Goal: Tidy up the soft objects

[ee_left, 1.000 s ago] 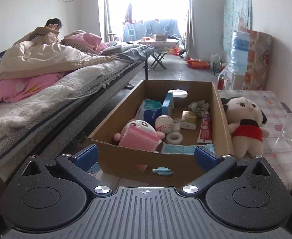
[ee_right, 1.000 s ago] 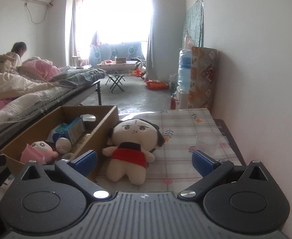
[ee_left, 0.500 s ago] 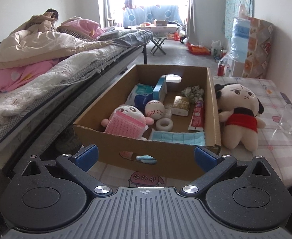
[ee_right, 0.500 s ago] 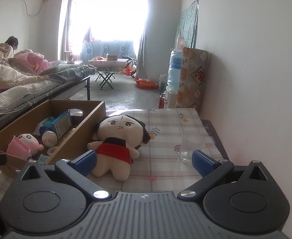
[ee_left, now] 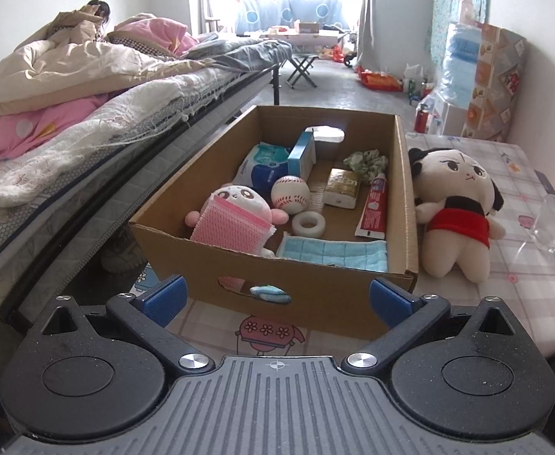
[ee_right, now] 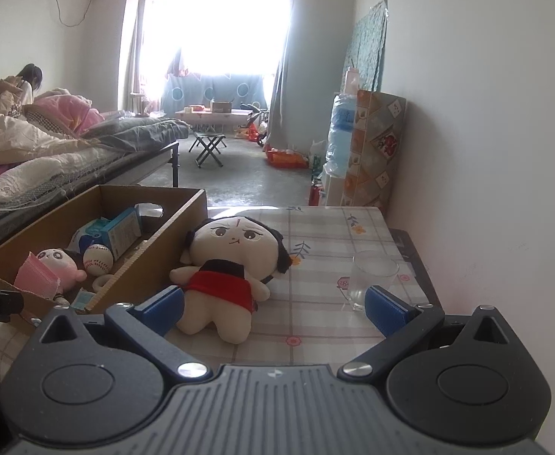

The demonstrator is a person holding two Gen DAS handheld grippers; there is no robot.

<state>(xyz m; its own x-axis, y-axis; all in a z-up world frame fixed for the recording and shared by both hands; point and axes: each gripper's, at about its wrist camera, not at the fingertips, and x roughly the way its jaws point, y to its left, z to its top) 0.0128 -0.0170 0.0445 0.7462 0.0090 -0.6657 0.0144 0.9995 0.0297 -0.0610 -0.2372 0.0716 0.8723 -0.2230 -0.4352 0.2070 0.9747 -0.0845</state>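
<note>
While both cameras face down the table, I find my left gripper point(ee_left: 276, 297) spread wide and holding nothing, short of the cardboard box point(ee_left: 315, 305). My right gripper point(ee_right: 273, 309) is likewise wide apart and empty; its left pad point(ee_right: 163, 309) appears just beside the red-dressed doll point(ee_right: 226, 276), though I cannot confirm contact. The doll lies against the box's outer wall. A small plush point(ee_left: 239, 204) lies inside the box.

Each tool point(ee_left: 276, 298) point(ee_right: 273, 307) is speckled black plastic: ribbed centre, round side housings, silver screws, blue fingertip pads point(ee_left: 163, 295)
</note>
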